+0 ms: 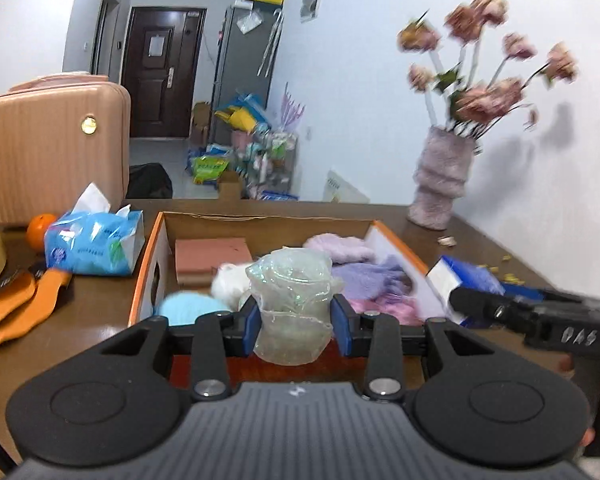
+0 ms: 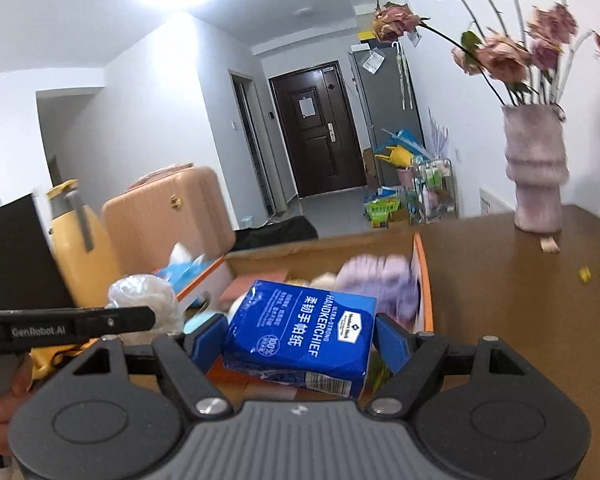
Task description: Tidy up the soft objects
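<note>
My left gripper (image 1: 296, 320) is shut on a crumpled clear plastic bundle (image 1: 290, 300) and holds it above the near end of an open cardboard box (image 1: 260, 220). The box holds lilac and pink knitted pieces (image 1: 364, 276), a white fluffy ball (image 1: 232, 284), a light blue ball (image 1: 192, 308) and a pink block (image 1: 210, 258). My right gripper (image 2: 296, 340) is shut on a blue handkerchief pack (image 2: 300, 332) over the box's near right corner (image 2: 424, 280). The plastic bundle shows at the left in the right wrist view (image 2: 148, 300).
A blue tissue pack (image 1: 96, 240), an orange (image 1: 38, 228) and orange-handled shears (image 1: 16, 308) lie left of the box. A pink suitcase (image 1: 52, 148) stands behind. A vase of flowers (image 1: 444, 176) stands at the back right by the wall. Small yellow bits (image 2: 588, 274) dot the table.
</note>
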